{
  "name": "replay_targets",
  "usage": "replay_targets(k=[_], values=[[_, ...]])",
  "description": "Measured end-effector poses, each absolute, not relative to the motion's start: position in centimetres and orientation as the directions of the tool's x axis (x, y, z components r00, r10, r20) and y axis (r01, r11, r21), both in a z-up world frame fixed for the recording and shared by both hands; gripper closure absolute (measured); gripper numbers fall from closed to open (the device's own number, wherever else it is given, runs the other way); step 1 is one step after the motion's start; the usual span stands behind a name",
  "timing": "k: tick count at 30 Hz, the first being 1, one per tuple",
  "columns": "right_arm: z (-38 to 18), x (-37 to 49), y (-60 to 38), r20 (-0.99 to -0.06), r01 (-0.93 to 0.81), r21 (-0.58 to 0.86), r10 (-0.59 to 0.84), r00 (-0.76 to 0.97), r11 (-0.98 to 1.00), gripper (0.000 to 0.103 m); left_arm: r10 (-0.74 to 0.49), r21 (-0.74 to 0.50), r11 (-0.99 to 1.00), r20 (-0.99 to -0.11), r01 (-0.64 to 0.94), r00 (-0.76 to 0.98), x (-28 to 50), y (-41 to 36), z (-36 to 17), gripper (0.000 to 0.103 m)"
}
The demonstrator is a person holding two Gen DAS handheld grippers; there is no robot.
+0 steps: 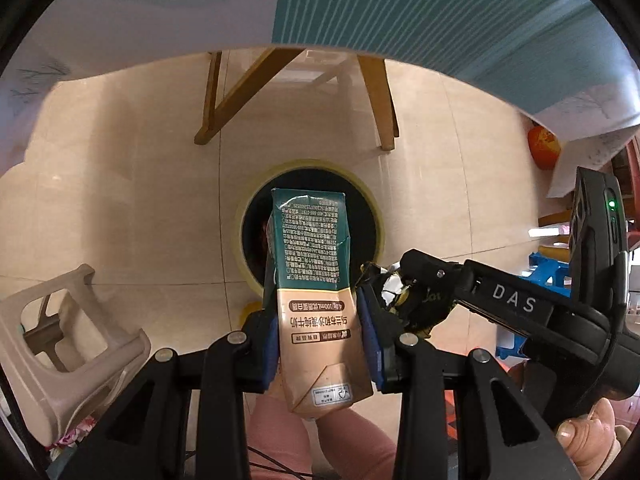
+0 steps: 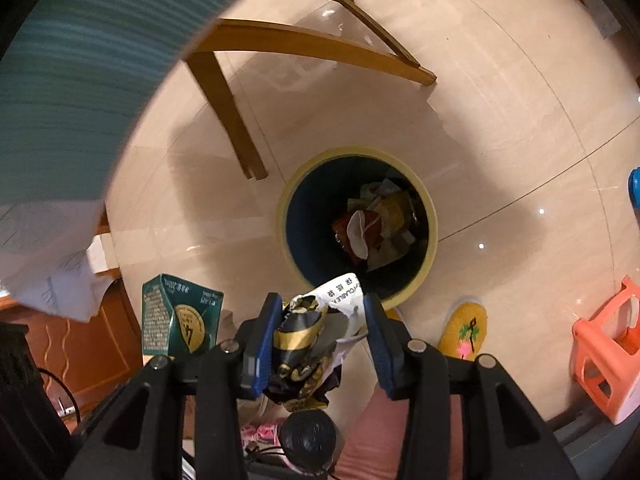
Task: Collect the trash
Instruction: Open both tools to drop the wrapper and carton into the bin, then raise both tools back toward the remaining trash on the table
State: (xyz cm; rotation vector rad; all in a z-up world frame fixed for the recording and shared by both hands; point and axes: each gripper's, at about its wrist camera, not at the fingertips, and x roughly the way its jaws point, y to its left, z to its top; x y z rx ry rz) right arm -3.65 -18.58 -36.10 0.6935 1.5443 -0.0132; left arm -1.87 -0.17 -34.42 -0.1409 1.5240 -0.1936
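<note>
The left gripper (image 1: 320, 332) clamps a creased green-and-tan milk carton (image 1: 312, 280) between its blue pads, directly above the round, yellow-rimmed trash bin (image 2: 430, 216) on glossy tiles. Beside it, the right gripper (image 2: 320, 336) has a crumpled black-and-gold wrapper (image 2: 308, 336) between part-open jaws; whether they pinch it, I cannot tell

the right hand-held gripper (image 2: 320, 340) points down at the tiled floor (image 2: 500, 120), a crumpled black-and-gold wrapper (image 2: 304, 344) with a torn white flap between its blue pads (image 2: 262, 344); the left pad touches it, the right stands clear. just beyond, a yellow-rimmed bin (image 2: 428, 200) holds mixed rubbish. to the left hangs a green milk carton (image 2: 176, 316). an orange stool (image 2: 608, 356) sits at the right edge.
</note>
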Motion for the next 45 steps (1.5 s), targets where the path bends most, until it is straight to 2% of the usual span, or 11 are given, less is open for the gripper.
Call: replay_targets(k=[2,3,4,6,11,27,37,39,45], values=[[-37.2,-3.2,-18.7,-0.906,0.443,0.401,0.417,0.066,0.802,0.059,-0.194,-0.193,0.980,-0.980,0.041,0.043,-1.4,-0.3,-35.4,0.069],[-37.6,-3.0,-18.7,-0.906,0.449,0.401,0.418,0.066,0.799,0.058,-0.182,-0.181,0.983,-0.982,0.042,0.047,-1.2,-0.3,-35.6,0.063],[-38.0,-2.8,-18.7,-0.906,0.452,0.402,0.419,0.067,0.796,0.058,-0.169,-0.167,0.985,-0.985,0.044,0.046,-0.9,-0.4,-36.2,0.049],[-38.9,-2.3,-18.8,-0.906,0.455,0.399,0.418,0.063,0.796,0.053,-0.160,-0.158,0.986,-0.986,0.044,0.038,-0.4,-0.5,-36.8,0.029],[-40.2,-1.9,-19.0,-0.907,0.485,0.389,0.417,0.055,0.783,0.033,-0.120,-0.119,0.992,-0.991,0.034,0.055,0.6,0.1,-38.0,0.015],[-37.3,-2.1,-18.4,-0.909,0.444,0.387,0.414,0.038,0.808,0.031,-0.081,-0.080,0.997,-0.996,0.019,0.047,-0.1,1.0,-34.5,0.013],[-29.9,-3.4,-18.9,-0.921,0.398,0.373,0.386,0.052,0.838,0.031,-0.089,-0.087,0.996,-0.994,0.020,0.066,-2.5,1.0,-26.3,0.012],[-28.0,-3.8,-18.9,-0.925,0.374,0.367,0.378,0.045,0.852,0.031,-0.092,-0.091,0.996,-0.993,0.022,0.072,-3.1,1.3,-24.7,0.007],[-22.7,-5.2,-18.6,-0.940,0.271,0.337,0.341,0.032,0.902,0.031,-0.078,-0.075,0.997,-0.990,0.037,0.116,-5.4,1.7,-18.9,0.007]])
